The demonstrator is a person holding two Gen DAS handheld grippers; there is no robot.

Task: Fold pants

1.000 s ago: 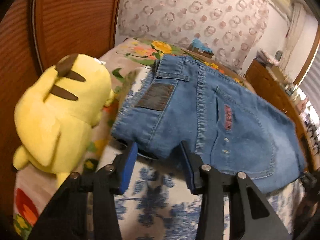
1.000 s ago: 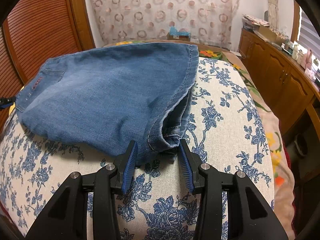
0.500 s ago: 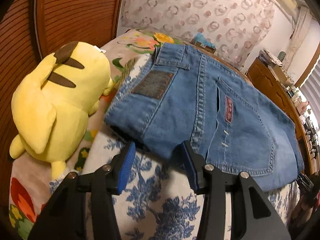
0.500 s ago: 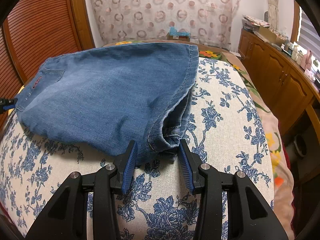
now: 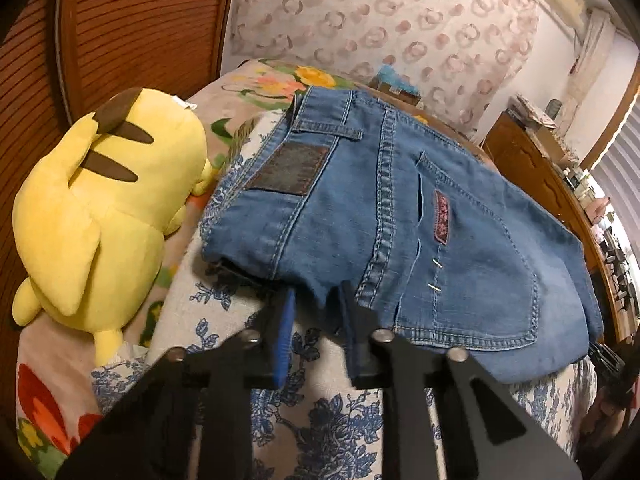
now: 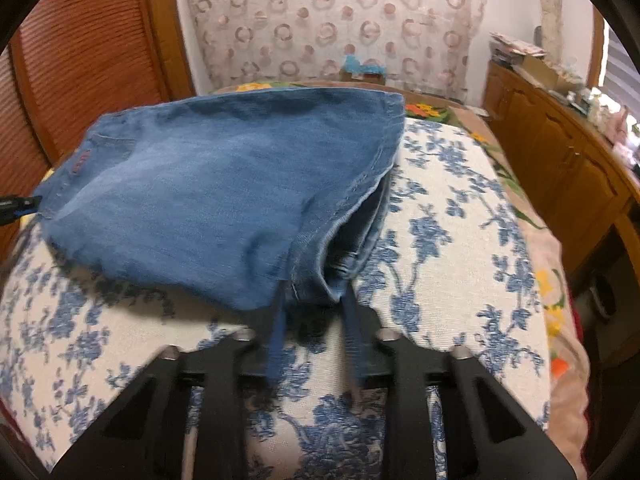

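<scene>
A bed covered by a cream cloth printed with blue flowers (image 6: 452, 208) carries everything here, with a second, brightly flowered blanket (image 5: 276, 80) showing beyond it toward the far edge and down the left side. Folded blue denim pants (image 5: 400, 216) lie across the middle of the bed, waistband end toward the left edge with its dark leather patch and back pocket facing up, the other end reaching toward the right side, where the layers gape open at the near corner. A yellow plush toy with brown stripes on its back (image 5: 104, 204) lies along the left edge of the bed, just beside the waistband end but apart from it. The left gripper (image 5: 316, 300) sits at the near edge of the pants, its blue-padded jaws clenched on the denim hem at the waistband end. The right gripper (image 6: 312, 300) is at the near corner of the other end, its jaws closing with the bunched hem between them; that view is smeared, so the pads appear to press the cloth rather than plainly do so. A wooden cabinet (image 6: 560, 168) stands past the right edge.
</scene>
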